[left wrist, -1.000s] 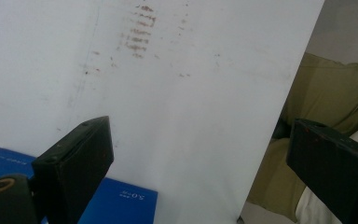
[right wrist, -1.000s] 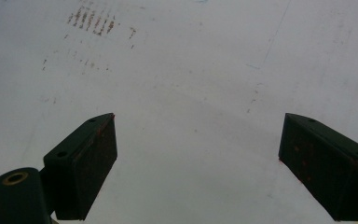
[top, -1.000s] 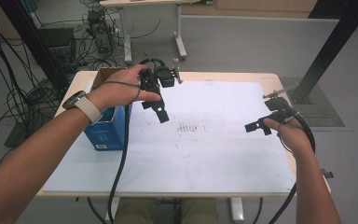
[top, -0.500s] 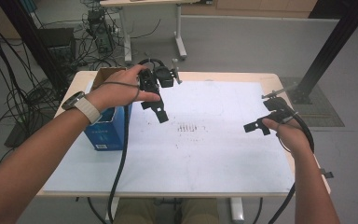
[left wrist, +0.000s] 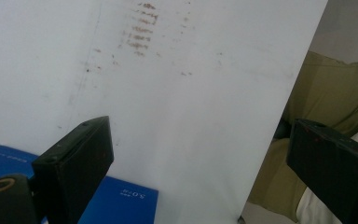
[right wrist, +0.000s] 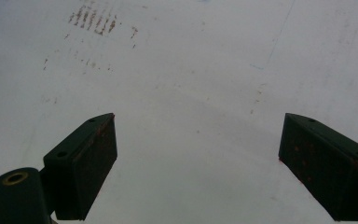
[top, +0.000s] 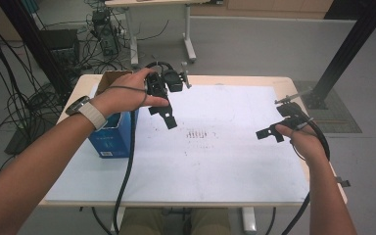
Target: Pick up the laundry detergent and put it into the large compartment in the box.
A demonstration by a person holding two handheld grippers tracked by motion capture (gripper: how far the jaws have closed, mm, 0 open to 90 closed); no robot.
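Note:
My left gripper (top: 162, 116) hangs over the far left part of the white sheet (top: 215, 156), held by a hand with a watch on its wrist. Its jaws stand wide apart with nothing between them (left wrist: 200, 168). My right gripper (top: 270, 133) hovers low over the sheet's right side, open and empty as well (right wrist: 198, 163). A patch of small brown marks (top: 196, 133) lies on the sheet between the two grippers; the marks (right wrist: 93, 18) also appear ahead of the right gripper.
A blue box (top: 110, 139) with an open cardboard top stands at the table's left edge, just below my left forearm; the blue box (left wrist: 121, 200) sits under the left jaw. Black cables trail from both grippers. A table leg and cables stand beyond the far edge.

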